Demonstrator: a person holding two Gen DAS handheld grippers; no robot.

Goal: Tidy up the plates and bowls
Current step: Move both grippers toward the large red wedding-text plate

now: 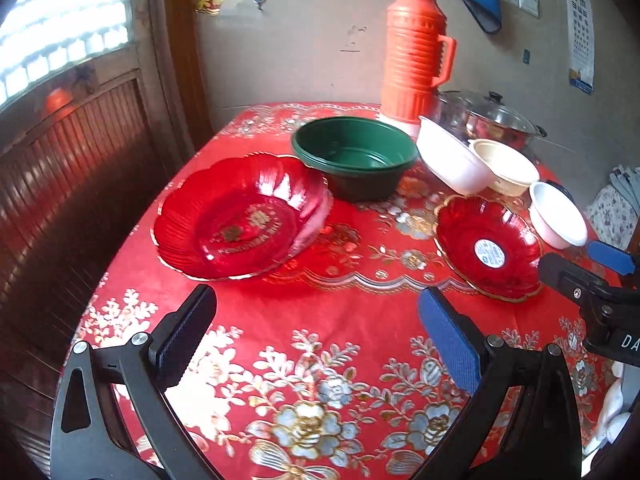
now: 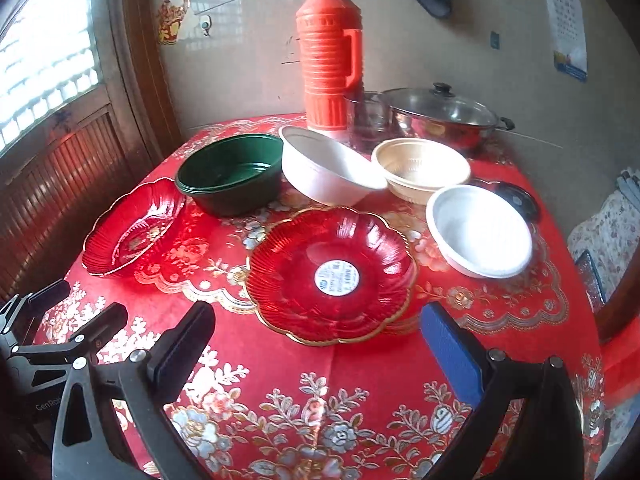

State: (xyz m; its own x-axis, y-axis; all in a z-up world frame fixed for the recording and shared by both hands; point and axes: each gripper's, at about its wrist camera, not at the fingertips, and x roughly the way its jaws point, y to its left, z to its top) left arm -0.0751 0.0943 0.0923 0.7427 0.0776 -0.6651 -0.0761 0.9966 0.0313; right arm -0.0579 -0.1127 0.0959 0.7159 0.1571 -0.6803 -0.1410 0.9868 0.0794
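Left wrist view: the left gripper (image 1: 316, 316) is held wide and empty before the large red plate (image 1: 240, 216). Right gripper (image 2: 318, 330) is likewise spread, stickered red plate (image 2: 332, 272) just ahead; a dark lid (image 2: 516, 198) is half hidden behind the white bowl (image 2: 480, 232).

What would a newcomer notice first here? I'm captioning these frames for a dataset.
The tall ribbed orange thermos flask at the table's far edge, then two scalloped red translucent plates on the floral red tablecloth. Between them sits a dark green plastic bowl.
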